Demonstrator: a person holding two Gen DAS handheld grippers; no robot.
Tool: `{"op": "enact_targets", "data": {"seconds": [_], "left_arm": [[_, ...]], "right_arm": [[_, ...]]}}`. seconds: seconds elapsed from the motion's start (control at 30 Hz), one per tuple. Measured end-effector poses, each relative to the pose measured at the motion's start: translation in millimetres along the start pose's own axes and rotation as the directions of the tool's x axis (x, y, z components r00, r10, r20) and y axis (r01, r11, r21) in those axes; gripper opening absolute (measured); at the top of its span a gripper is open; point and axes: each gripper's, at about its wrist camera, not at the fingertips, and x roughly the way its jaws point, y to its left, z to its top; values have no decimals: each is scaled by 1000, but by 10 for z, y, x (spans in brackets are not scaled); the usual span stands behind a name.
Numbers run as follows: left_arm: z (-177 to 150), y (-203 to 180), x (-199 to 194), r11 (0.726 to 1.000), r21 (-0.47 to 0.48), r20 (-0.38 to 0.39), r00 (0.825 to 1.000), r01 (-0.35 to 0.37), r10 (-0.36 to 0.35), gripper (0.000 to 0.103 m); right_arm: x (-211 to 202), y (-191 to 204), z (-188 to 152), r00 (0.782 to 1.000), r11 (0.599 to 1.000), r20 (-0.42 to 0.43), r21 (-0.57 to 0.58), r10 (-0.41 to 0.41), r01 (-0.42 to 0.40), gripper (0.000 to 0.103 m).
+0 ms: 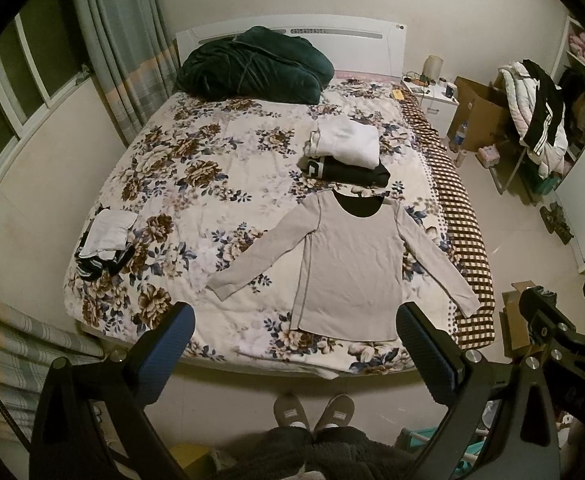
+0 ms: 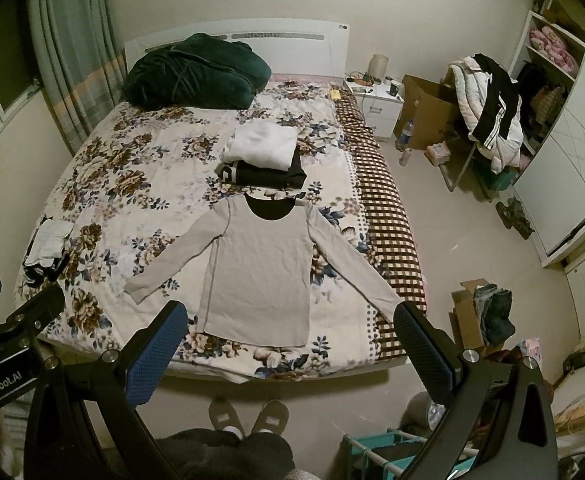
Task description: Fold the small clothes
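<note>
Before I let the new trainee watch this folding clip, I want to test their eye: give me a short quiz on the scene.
1. True or false: the grey long-sleeved shirt lies spread flat on the bed with both sleeves out.
2. Which lies on top in the folded stack beyond the shirt's collar: A) the white garment, B) the black garment?
3. Fill in: the left gripper and right gripper are both ____ and hold nothing.

Key: 1 true; 2 A; 3 open.
</note>
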Motion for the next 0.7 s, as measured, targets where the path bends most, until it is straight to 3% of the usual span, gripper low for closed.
{"op": "enact_targets", "data": {"seconds": [0.7], "left_arm": [[129,131,-167,1000,-6,15,1000,-3,3,103]], "right_arm": [[-69,22,14,1000,1000,6,-2,2,-2,103]]}}
